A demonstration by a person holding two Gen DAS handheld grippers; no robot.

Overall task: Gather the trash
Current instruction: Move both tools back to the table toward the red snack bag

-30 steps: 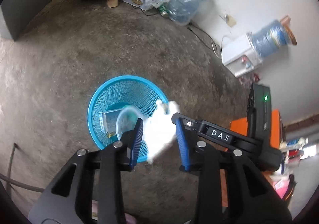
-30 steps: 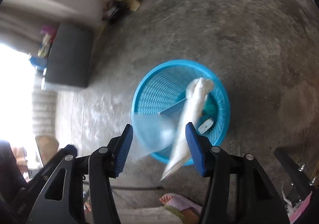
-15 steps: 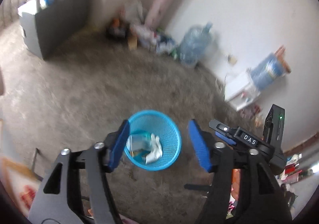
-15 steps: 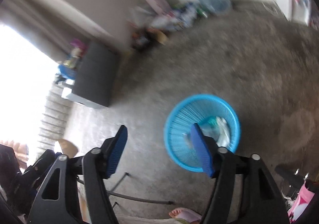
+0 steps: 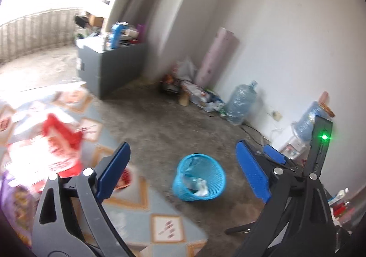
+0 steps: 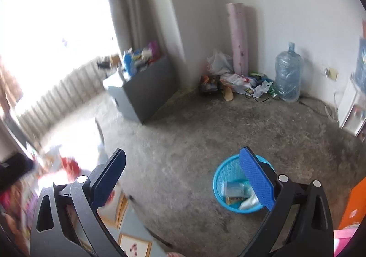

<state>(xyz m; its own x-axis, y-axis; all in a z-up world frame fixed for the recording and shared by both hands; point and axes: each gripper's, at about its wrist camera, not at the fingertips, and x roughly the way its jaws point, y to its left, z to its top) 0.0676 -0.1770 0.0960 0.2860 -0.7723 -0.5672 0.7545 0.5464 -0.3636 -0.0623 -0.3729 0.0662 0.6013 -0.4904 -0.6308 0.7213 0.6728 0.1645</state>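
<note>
Left wrist view showed our left gripper (image 5: pixel 180 169) nearest the lens, its blue pads (image 5: pixel 113 169) spreading apart as the jaws were opening, with nothing between them. In the right wrist view our right gripper (image 6: pixel 183 178) was the same: jaws opening wide, empty, one blue pad (image 6: pixel 256 182) crossing in front of the basket.

Just beyond the fingers lay a patterned mat (image 5: pixel 146 213) on the left side, with a blurred red and white heap (image 5: pixel 55 149) on it that we could not identify. Past the mat's edge, on bare concrete floor (image 6: pixel 194 133), stood the blue basket (image 5: pixel 199 178), upright and apart from both tools. Inside it we saw the trash (image 6: pixel 238 193): a clear plastic piece, a white crumpled wrapper and some packaging.

We judged the drop-off step to be finished, since both tools were empty and the basket held litter. The next move, in our view, called for finding another loose piece, perhaps on the mat or in the far pile, and lining open jaws around it before closing.

Further off stood a grey cabinet (image 6: pixel 146 90) loaded with clutter, then a pile of bags and wrappers (image 6: pixel 235 81) against the wall beside a pink roll (image 6: pixel 238 37) and a large water bottle (image 6: pixel 288 74). A green light (image 5: pixel 324 137) glowed on the device at the right of the left view.

No writing was legible anywhere; the labels were too blurred or small
</note>
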